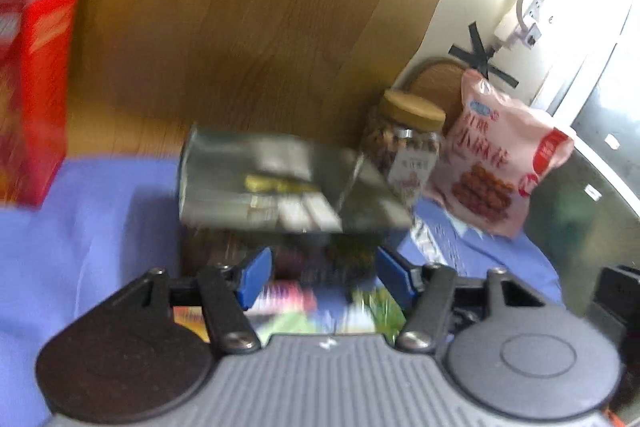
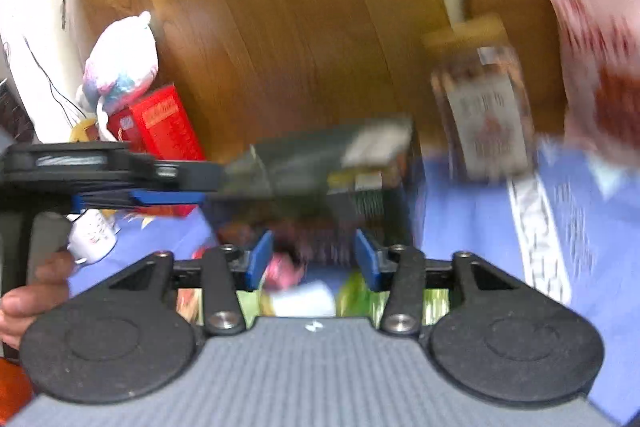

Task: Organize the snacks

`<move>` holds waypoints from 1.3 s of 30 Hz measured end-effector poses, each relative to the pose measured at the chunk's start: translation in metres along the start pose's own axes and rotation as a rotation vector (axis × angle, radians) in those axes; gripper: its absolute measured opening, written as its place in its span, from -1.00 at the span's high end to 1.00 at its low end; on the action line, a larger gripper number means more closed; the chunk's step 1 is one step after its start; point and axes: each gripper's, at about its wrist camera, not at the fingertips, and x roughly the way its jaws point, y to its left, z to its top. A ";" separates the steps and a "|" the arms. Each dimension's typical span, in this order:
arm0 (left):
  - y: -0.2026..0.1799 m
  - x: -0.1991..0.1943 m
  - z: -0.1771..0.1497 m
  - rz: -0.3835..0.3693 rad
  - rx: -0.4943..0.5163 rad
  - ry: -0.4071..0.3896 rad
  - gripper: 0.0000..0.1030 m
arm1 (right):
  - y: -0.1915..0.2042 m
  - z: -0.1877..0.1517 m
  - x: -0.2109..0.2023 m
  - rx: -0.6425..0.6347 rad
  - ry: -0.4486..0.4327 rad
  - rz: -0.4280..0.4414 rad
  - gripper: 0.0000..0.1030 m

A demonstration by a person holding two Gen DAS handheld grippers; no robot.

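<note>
A dark snack box [image 1: 280, 183] with its lid flaps up stands on the blue cloth [image 1: 88, 219]; it also shows in the right wrist view [image 2: 328, 163]. Colourful snack packets [image 1: 288, 301] lie in front of it, blurred. My left gripper [image 1: 322, 277] is open just before the box, above the packets. My right gripper [image 2: 314, 259] is open over packets [image 2: 304, 297] near the box front. A clear jar with a tan lid [image 1: 404, 143] and a pink snack bag [image 1: 500, 163] stand to the right. Both views are motion-blurred.
A red carton [image 1: 36, 91] stands at the left, with a pink plush toy [image 2: 120, 63] behind it. A wooden panel [image 1: 260, 15] backs the scene. The left gripper's body [image 2: 112, 167] crosses the right wrist view at left. A white cup [image 2: 92, 235] sits below it.
</note>
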 end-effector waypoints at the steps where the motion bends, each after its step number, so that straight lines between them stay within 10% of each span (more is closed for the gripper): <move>1: 0.003 -0.004 -0.008 -0.010 -0.016 0.009 -0.15 | 0.002 -0.005 -0.001 -0.002 0.011 0.010 0.33; 7: 0.008 -0.017 -0.045 -0.001 -0.066 0.045 -0.15 | 0.020 -0.017 0.022 -0.069 0.071 0.007 0.37; 12: 0.012 -0.025 -0.058 0.015 -0.103 0.061 -0.15 | 0.033 -0.016 0.002 -0.107 -0.001 -0.019 0.94; 24: -0.016 -0.035 -0.086 -0.073 -0.069 0.080 -0.30 | 0.059 -0.072 -0.083 -0.203 -0.017 0.062 0.95; 28: -0.020 -0.031 -0.098 -0.080 -0.079 0.127 -0.31 | 0.053 -0.088 -0.085 -0.153 0.038 0.089 0.77; 31: -0.023 -0.032 -0.108 -0.112 -0.100 0.155 -0.31 | 0.041 -0.093 -0.097 -0.131 0.004 0.043 0.14; 39: -0.055 -0.023 -0.140 -0.198 -0.060 0.241 -0.39 | 0.018 -0.119 -0.124 -0.118 -0.080 -0.080 -0.17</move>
